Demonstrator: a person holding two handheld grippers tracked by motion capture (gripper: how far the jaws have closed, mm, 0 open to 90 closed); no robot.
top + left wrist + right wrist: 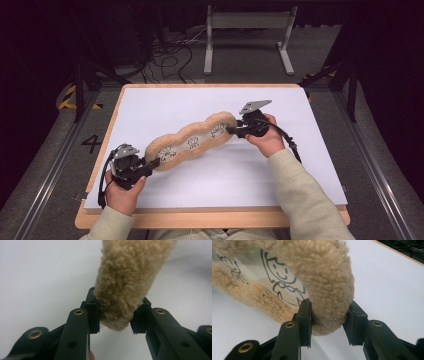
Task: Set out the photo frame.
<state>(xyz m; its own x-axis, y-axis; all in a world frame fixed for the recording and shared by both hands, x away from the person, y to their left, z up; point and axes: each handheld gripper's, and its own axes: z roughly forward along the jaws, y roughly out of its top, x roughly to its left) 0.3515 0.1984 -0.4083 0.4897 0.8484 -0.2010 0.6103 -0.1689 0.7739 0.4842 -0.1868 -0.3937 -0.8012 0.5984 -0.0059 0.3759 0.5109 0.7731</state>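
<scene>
A long tan fleece pouch (192, 141) with a clear window and cartoon figures runs slantwise across the white board, from near left to far right. My left gripper (151, 163) is shut on the fleece pouch (125, 282) at its near-left end, pads pressed into the pile on both sides. At the far-right end my right gripper (233, 131) is shut on the fleece pouch (327, 280), squeezing its thick fleece edge. In the right gripper view the window and a drawn smiling figure sit just left of the jaws. Both ends look slightly lifted off the board.
The white board (280, 170) lies on a wooden table (210, 219) with bare room around the pouch. Beyond the far edge stand a grey metal frame (247, 35) and loose cables (170, 57) on the floor. Rails run along both sides.
</scene>
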